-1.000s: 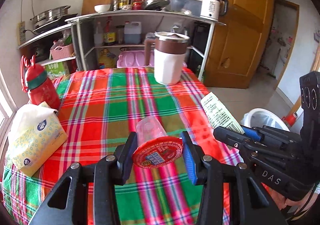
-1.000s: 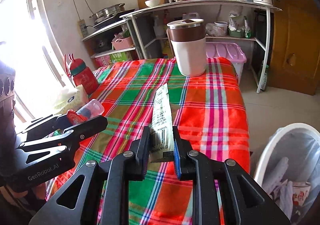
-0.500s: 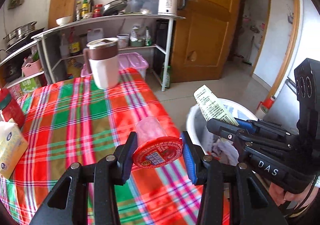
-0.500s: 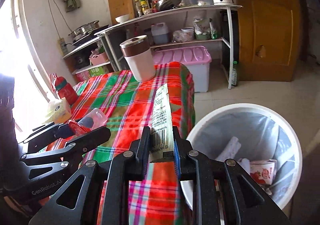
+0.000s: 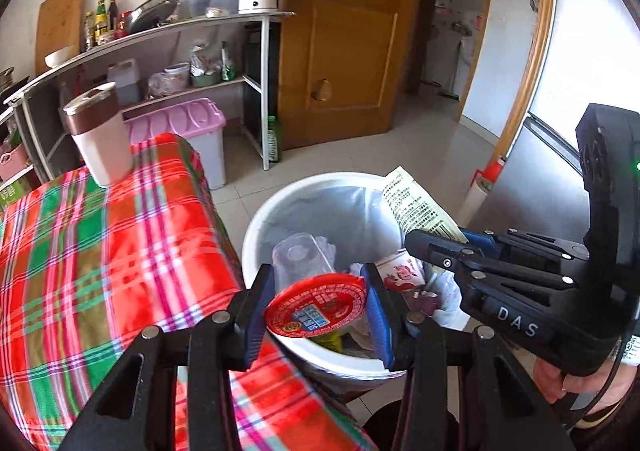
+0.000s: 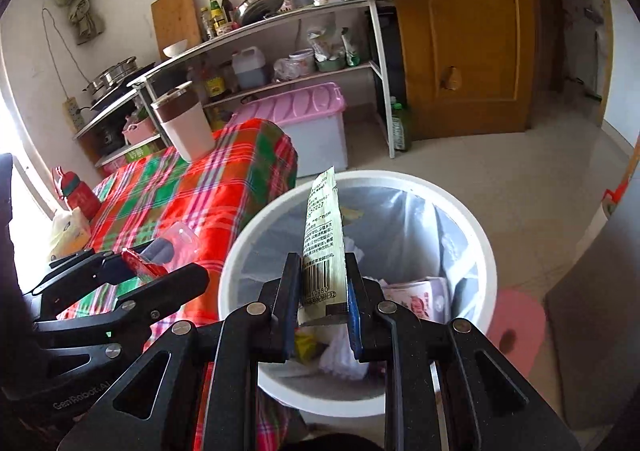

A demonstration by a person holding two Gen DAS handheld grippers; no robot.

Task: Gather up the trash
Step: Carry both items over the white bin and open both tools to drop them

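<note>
Left tool (image 5: 316, 311) is clamped on a clear plastic cup with a red printed foil lid (image 5: 316, 309), blue pads pressing the lid rim from both sides. Right tool (image 6: 323, 305) is clamped on a flat pale-green printed sachet wrapper with a barcode (image 6: 324, 247), gripped at its lower end, the rest standing upright above the pads.

Landmark: the round white plastic waste bin with a clear liner (image 6: 480, 251), standing on the tiled floor just beside the worktop draped in a red-green plaid cloth (image 5: 100, 251). The wrapper hangs over the bin's opening, roughly central in the right wrist view. The cup sits over the bin's near rim on the worktop side, not clearly over the middle. Paper and packet scraps already lie in the bin.

Step judged: drop both items.
- Carry the cup further over the bin's middle before releasing, or it may strike the rim or land on the cloth.
- Wrapper is light and flat and may flutter, so lower it toward the bin before letting go.
- Spread each tool fully and watch for foil or film sticking to a pad.

Beyond the bin on the worktop stands a white tumbler with a brown lid (image 5: 100, 135), not trash.
</note>
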